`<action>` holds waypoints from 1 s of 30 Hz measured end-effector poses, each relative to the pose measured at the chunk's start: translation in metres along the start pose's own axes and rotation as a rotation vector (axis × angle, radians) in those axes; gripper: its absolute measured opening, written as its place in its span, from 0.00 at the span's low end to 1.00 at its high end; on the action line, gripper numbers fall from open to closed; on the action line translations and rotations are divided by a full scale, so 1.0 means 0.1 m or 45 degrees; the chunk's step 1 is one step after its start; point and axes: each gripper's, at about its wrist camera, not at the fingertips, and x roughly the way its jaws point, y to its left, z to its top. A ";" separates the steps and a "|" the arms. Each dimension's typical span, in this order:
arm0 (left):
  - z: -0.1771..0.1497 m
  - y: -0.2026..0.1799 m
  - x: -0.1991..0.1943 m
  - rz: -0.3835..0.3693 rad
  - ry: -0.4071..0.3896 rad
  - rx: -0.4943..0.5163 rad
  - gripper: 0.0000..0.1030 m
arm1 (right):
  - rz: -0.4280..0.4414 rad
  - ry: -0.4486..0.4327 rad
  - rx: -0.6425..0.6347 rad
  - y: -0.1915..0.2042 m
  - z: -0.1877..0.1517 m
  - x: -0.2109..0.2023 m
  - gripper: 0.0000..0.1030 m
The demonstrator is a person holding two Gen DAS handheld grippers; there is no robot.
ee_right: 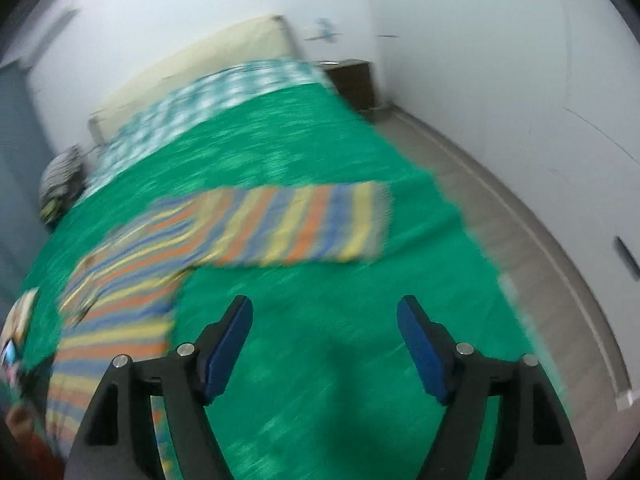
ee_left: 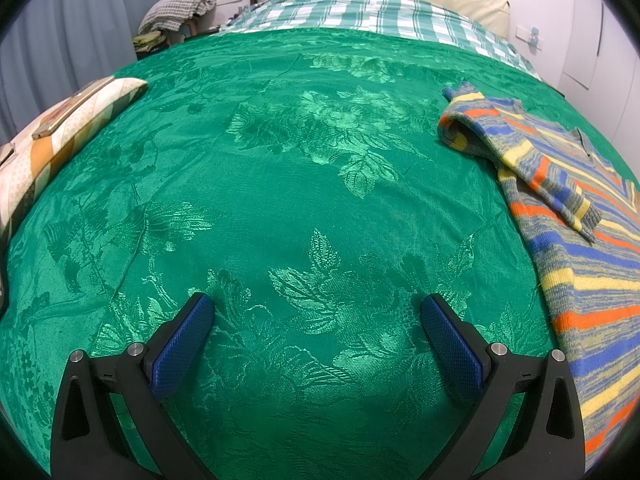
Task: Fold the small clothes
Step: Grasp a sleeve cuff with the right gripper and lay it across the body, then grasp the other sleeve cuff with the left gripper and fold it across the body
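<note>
A big bed is covered with a shiny green bedspread (ee_left: pixel 280 200) that has leaf shapes woven in it. The left gripper (ee_left: pixel 318 320) hangs over bare green cloth with its two blue fingers (ee_left: pixel 182 346) spread wide apart and nothing between them. The striped sweater (ee_left: pixel 572 216) lies flat on the bedspread at about 3 o'clock from this gripper, well off to the side. One sleeve is folded across its body.

The right wrist picture is blurry. The right gripper (ee_right: pixel 325 320) is also spread wide and holds nothing. The sweater lies at about 10 o'clock from it, with one sleeve (ee_right: pixel 304 224) stretched out straight toward 12 o'clock.

A striped pillow (ee_left: pixel 60 136) sits at 10 o'clock of the left gripper, at the bed's edge.
</note>
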 end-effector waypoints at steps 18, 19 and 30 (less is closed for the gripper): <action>0.08 -0.03 0.05 0.025 0.072 -0.024 1.00 | 0.212 0.056 -0.327 1.21 -0.91 0.05 0.74; 0.10 -0.02 0.05 0.018 0.091 -0.024 1.00 | 0.217 0.057 -0.327 1.21 -0.91 0.05 0.74; 0.83 -1.15 -0.91 -0.261 -0.058 0.648 0.98 | 0.277 0.059 -0.247 1.11 -0.82 0.09 0.74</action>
